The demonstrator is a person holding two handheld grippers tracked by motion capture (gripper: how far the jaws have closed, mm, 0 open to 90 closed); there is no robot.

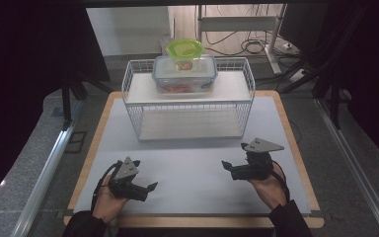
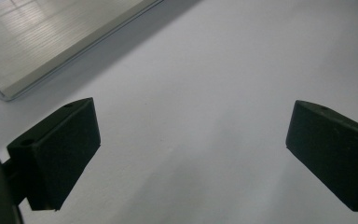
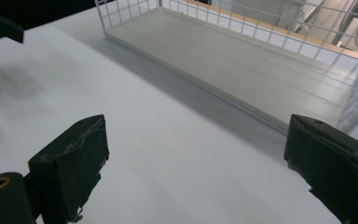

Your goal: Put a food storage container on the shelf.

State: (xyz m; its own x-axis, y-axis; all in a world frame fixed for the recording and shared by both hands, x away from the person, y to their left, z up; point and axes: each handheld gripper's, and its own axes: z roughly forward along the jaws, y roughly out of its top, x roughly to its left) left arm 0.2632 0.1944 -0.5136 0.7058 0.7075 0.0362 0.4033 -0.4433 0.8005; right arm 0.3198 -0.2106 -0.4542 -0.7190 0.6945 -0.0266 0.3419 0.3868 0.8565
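Two open, empty grippers, left gripper (image 1: 150,186) and right gripper (image 1: 225,166), rest near the person; far off, atop the wire rack (image 1: 133,94), a rigid, slick, likely light clear container (image 1: 184,74) invites gripping by its clipped sides.

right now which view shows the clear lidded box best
The high view: the box sits whole on the top shelf of the wire rack, a green lid behind it. The right gripper view catches just the rack's lower shelf and mesh; the left gripper view, a corner of that shelf.
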